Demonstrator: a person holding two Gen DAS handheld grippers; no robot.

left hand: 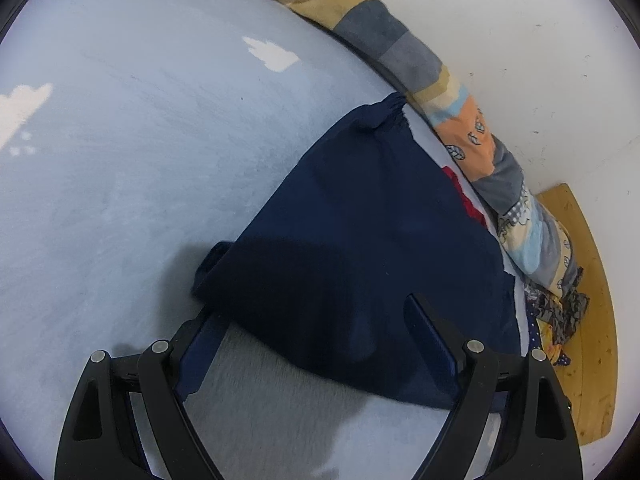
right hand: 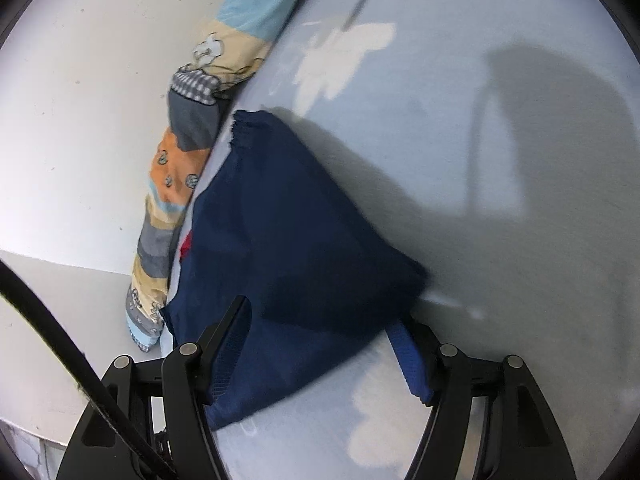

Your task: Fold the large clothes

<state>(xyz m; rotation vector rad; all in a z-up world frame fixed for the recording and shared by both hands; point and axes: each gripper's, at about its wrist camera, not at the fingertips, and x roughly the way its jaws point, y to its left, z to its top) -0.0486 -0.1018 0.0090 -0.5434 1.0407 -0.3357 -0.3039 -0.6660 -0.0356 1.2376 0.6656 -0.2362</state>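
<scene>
A dark navy garment [left hand: 360, 248] lies folded on the light blue bed sheet [left hand: 140, 160], its gathered cuff pointing toward the wall. My left gripper [left hand: 308, 312] is open above its near edge, the fingers standing wide apart on either side of the cloth. In the right wrist view the same garment [right hand: 296, 240] lies beside the wall. My right gripper [right hand: 326, 320] is open too, its fingers spread over the garment's near corner. A bit of red fabric [left hand: 466, 200] shows under the garment's far side.
A rolled patchwork quilt [left hand: 400, 52] runs along the white wall [left hand: 520, 40] at the bed's edge; it also shows in the right wrist view [right hand: 188, 168]. A wooden board [left hand: 588, 300] and crumpled patterned clothes [left hand: 556, 316] lie at the right. A black cable [right hand: 60, 344] crosses the right view.
</scene>
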